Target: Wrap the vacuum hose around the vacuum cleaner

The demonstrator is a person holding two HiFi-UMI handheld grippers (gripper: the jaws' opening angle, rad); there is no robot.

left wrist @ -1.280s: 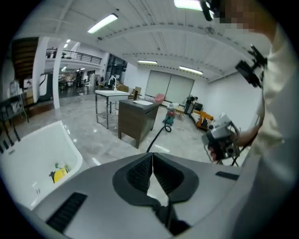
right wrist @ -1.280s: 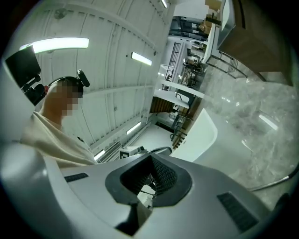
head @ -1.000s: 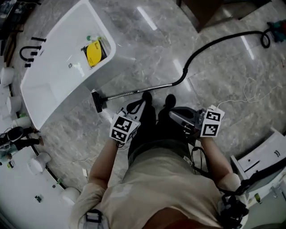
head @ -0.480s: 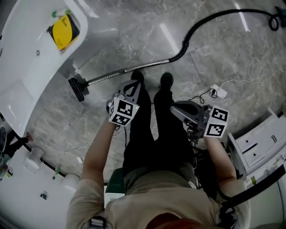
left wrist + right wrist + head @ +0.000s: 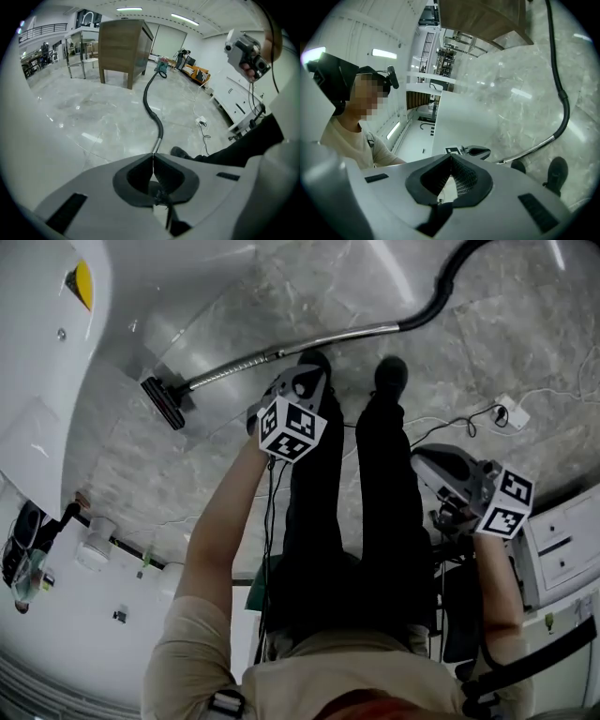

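Observation:
The vacuum's black hose point(image 5: 441, 292) runs across the marble floor from the upper right and joins a metal wand point(image 5: 281, 351) that ends in a dark floor head point(image 5: 161, 401). From the left gripper view the hose point(image 5: 149, 101) leads back to the small vacuum cleaner point(image 5: 162, 66) beside a wooden cabinet. My left gripper point(image 5: 305, 395) hangs above the wand near the person's shoe, shut and empty. My right gripper point(image 5: 441, 465) is beside the right leg, also shut with nothing in it. The right gripper view shows the hose point(image 5: 557, 79) and wand point(image 5: 529, 151) below.
A white counter point(image 5: 37, 362) curves along the left. The wooden cabinet point(image 5: 123, 44) stands far back. A white power strip point(image 5: 511, 412) with thin cables lies at the right, near white drawers point(image 5: 562, 540). The person's shoes point(image 5: 392, 371) stand by the wand.
The head view has tilted down and nearer to the legs. The left gripper has moved forward over the wand; the right gripper has dropped to the lower right. Both stay shut.

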